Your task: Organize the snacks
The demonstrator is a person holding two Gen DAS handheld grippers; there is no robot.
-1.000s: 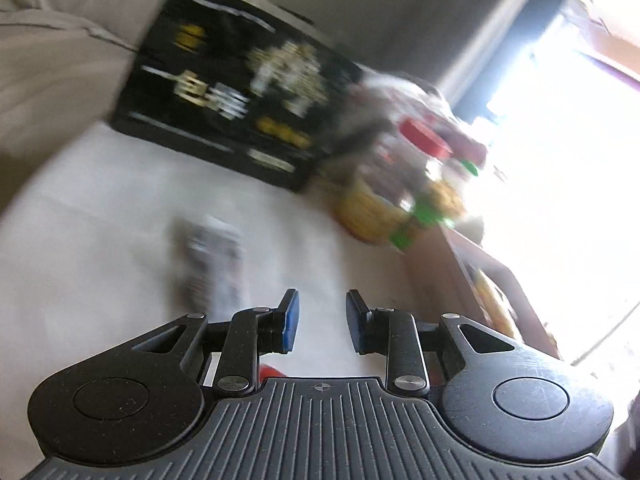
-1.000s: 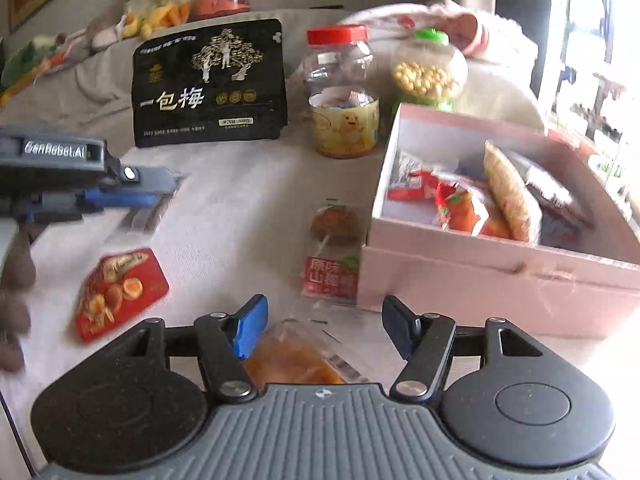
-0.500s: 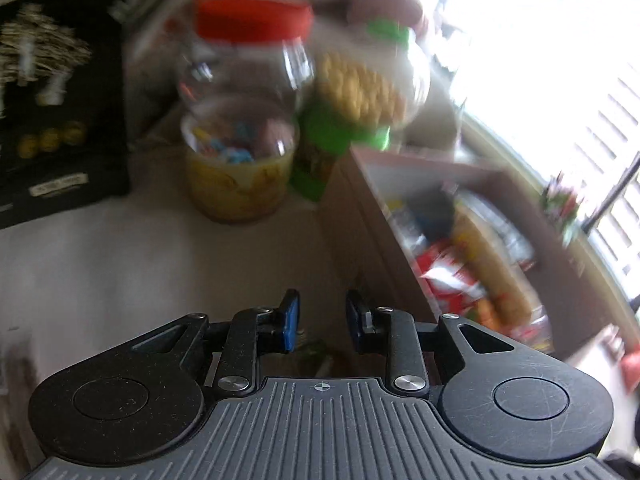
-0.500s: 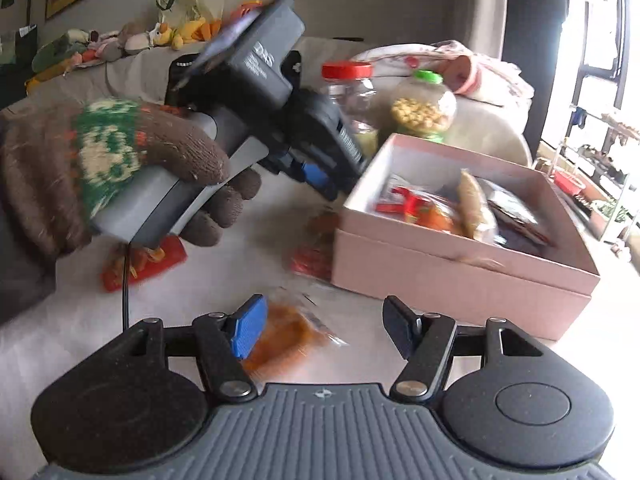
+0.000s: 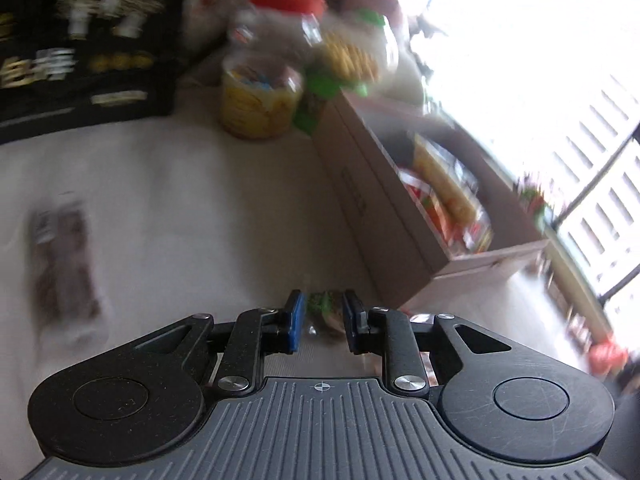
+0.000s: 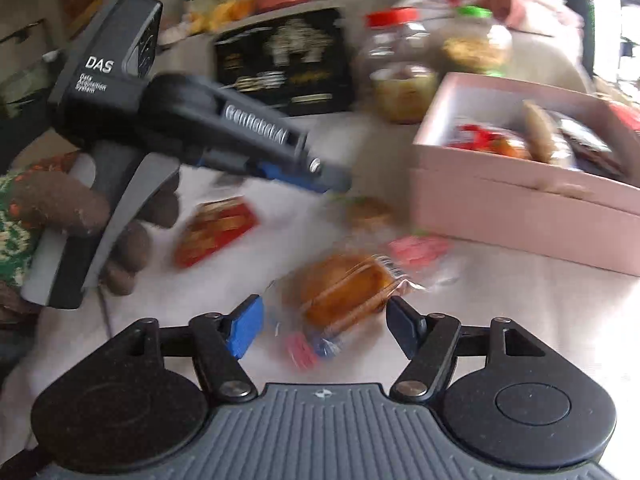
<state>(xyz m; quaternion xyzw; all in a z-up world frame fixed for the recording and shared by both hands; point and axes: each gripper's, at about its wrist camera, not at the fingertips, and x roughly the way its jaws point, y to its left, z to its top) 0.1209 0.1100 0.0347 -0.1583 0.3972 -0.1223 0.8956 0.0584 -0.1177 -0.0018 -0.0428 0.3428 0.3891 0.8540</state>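
My left gripper [image 5: 322, 320] hangs just over a clear packet with a brown-and-green snack [image 5: 328, 310], its jaws narrowly apart on either side of it; from the right wrist view it [image 6: 332, 178] sits above that packet [image 6: 366, 210]. My right gripper [image 6: 324, 320] is open over an orange snack packet [image 6: 344, 286]. The pink box [image 6: 520, 204] holds several packets; it also shows in the left wrist view [image 5: 384, 216].
A red packet [image 6: 216, 228] and a pink-labelled packet [image 6: 418, 248] lie on the white cloth. A dark packet [image 5: 60, 264] lies left. A black bag [image 6: 284, 60], a red-lidded jar [image 6: 396, 68] and a green-lidded jar [image 6: 476, 40] stand behind.
My left gripper has swung down from the box area to the brown-and-green packet. My right gripper has moved forward over the orange packet.
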